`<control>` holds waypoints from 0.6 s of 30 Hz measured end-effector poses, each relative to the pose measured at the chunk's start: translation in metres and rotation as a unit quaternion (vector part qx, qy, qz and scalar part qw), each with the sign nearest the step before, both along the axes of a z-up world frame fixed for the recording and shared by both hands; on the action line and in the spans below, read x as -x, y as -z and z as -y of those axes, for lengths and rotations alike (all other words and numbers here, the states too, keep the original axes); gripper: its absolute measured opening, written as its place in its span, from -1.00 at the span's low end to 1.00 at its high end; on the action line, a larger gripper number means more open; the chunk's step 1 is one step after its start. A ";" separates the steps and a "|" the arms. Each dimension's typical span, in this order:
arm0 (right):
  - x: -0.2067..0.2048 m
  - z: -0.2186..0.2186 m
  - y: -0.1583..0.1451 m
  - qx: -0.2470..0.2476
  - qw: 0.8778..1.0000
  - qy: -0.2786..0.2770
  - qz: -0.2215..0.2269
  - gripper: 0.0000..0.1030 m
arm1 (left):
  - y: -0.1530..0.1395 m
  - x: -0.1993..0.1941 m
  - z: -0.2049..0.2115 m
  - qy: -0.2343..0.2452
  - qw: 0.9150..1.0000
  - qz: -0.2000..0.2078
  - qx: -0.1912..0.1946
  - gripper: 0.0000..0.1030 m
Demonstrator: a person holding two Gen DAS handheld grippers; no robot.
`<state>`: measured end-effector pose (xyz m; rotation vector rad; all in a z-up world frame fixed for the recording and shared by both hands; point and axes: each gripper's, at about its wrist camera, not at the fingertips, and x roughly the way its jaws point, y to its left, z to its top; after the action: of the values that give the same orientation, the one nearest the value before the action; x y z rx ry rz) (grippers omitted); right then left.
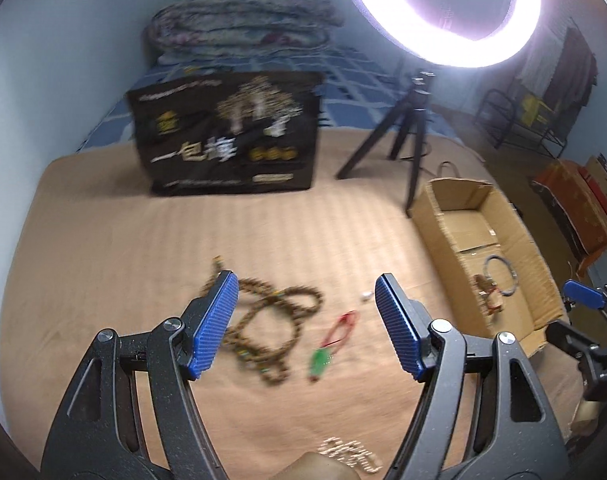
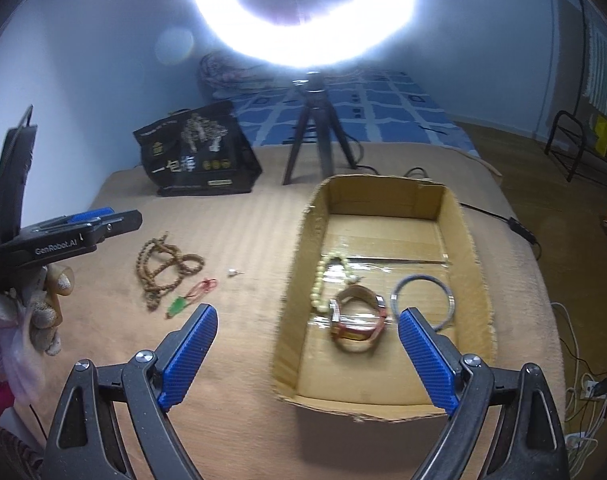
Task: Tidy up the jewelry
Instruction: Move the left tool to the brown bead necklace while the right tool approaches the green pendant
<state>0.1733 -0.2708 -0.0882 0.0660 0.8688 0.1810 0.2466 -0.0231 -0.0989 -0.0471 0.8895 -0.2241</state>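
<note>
A brown bead necklace lies on the tan blanket. Beside it lie a green pendant on a red cord and a small white earring. A pale bead strand lies near the bottom edge. My left gripper is open and empty above the necklace and pendant. The cardboard box holds a pale bead bracelet, a watch and a grey bangle. My right gripper is open and empty over the box's near end.
A black printed bag stands at the back. A ring light on a black tripod stands behind the box. Cables run off the blanket's right edge. A folded quilt lies on the blue bed.
</note>
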 end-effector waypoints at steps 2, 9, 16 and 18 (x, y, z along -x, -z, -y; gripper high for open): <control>-0.002 -0.008 0.001 -0.003 1.000 -0.006 -0.001 0.81 | 0.006 0.000 -0.014 -0.008 1.000 -0.006 0.000 0.42; -0.010 -0.042 0.006 -0.022 0.999 -0.036 -0.018 0.71 | 0.023 -0.002 -0.042 -0.026 0.999 -0.027 0.007 0.42; -0.021 -0.068 0.018 -0.037 0.997 -0.054 -0.048 0.49 | 0.042 -0.014 -0.060 -0.034 0.997 -0.058 0.030 0.42; -0.024 -0.073 0.023 -0.041 0.996 -0.054 -0.057 0.46 | 0.046 -0.018 -0.063 -0.038 0.997 -0.065 0.036 0.42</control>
<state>0.1972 -0.1978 -0.1112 0.1066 0.9785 0.3173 0.2642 0.0401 -0.1447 -0.1629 1.0078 -0.1839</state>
